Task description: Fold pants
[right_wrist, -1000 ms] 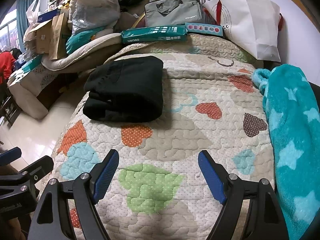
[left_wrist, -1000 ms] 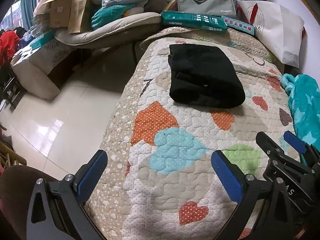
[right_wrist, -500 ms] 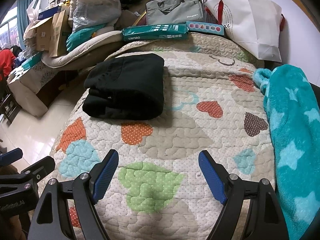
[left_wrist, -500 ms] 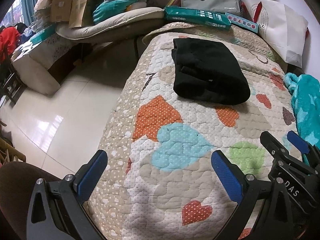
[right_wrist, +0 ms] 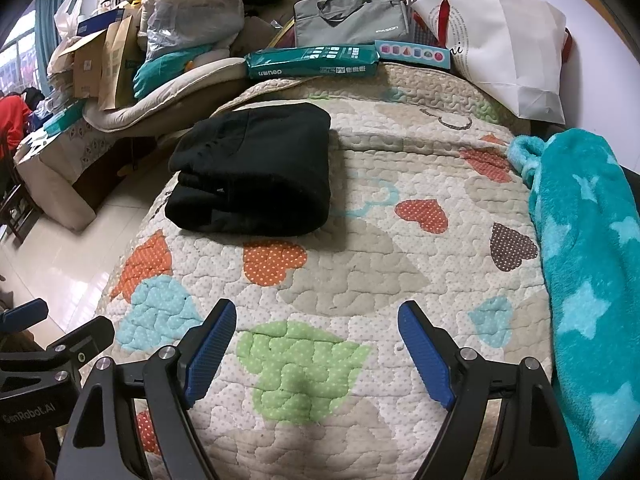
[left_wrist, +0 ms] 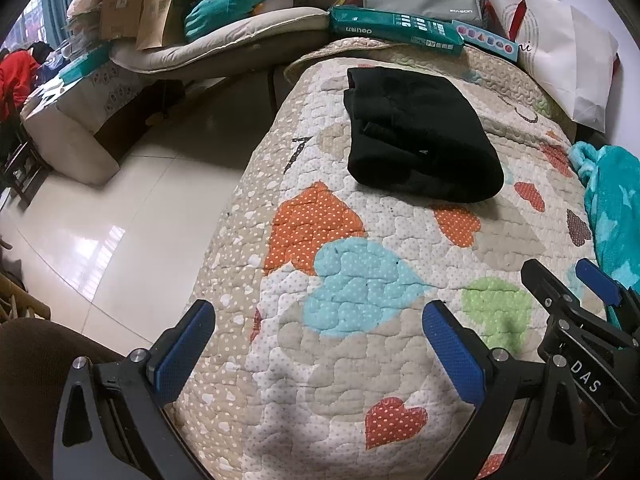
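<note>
The black pants lie folded in a compact stack on the heart-patterned quilt, toward its far end; they also show in the right wrist view. My left gripper is open and empty, well short of the pants near the quilt's near left edge. My right gripper is open and empty over a green patch, also well short of the pants. The right gripper shows at the right of the left wrist view.
A teal fleece blanket lies along the quilt's right side. A green box, a grey bag and a white bag sit at the far end. Tiled floor and piled cushions and cartons lie left.
Both grippers have drawn back slightly and shifted view; the pants sit a little farther away in frame. The pants themselves have not moved. Both grippers stay open.
</note>
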